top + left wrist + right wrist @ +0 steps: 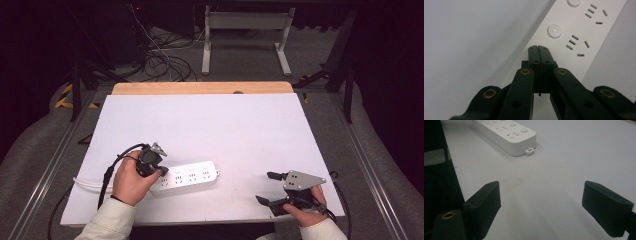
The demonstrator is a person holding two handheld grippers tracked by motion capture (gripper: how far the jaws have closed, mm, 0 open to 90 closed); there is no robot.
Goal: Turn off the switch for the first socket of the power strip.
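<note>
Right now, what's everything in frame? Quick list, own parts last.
power strip: 1, white, near-left part of the table, round buttons beside its sockets
power strip cord: 1, white, runs left off the strip's end
table: 1, white top with a wooden far edge
desk frame: 1, white, on the floor beyond the table
floor cables: a tangle, black and white, beyond the table's far left
left gripper: 1, black, jaws shut, tips over the power strip
right gripper: 1, black with a grey plate, jaws open over bare table, near right
</note>
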